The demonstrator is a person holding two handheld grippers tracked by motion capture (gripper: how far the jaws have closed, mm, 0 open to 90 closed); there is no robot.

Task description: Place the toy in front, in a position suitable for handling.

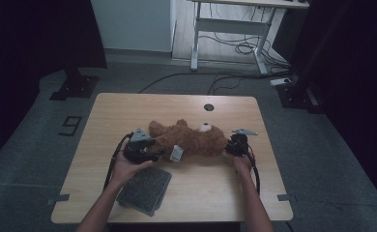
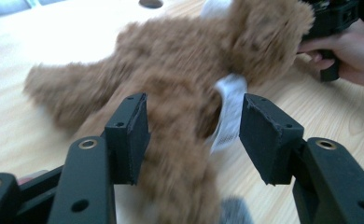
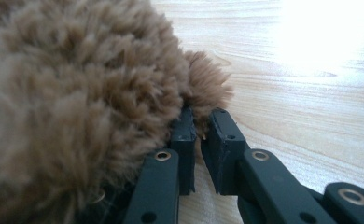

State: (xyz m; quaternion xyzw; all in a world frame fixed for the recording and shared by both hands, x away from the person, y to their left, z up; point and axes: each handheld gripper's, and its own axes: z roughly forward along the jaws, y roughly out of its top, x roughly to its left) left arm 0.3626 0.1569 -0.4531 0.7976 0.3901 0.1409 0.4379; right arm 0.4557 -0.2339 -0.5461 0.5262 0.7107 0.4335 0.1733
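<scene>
Soft plush teddy bear [image 1: 189, 137], prob. light, floppy limbs, squashy stuffing; no risk of breakage, but fur compresses so a shallow pinch could slip off. Best held by thin bits: an ear, a paw end, a leg, not the fat torso, judging from jaw span vs. body width. Lying flat mid-table [image 1: 128, 106], head toward person's right, legs toward left, white muzzle facing up in high view. Brown shaggy fur, white sewn-in label [image 2: 227, 112] sticking out at the side of the body, printed text too blurred to read. Right gripper [image 3: 199, 128] pressed nearly together, pinching a small tuft of the bear, likely an ear, at the head end; pads squeezing fur with a thin slit left between. Left gripper [image 2: 194, 135] spread wide, one of the bear's limbs between the jaws but pads not pressing on it, label just beside the right-hand pad. Left hand [image 1: 128, 164] at the leg end of the bear in high view, right hand [image 1: 242, 162] at the head end. Grey speckled folded cloth or pouch [image 1: 144, 189] near the table's front edge, just below left hand, apart from bear. Round cable hole [image 1: 209, 107] at far side of the tabletop.
</scene>
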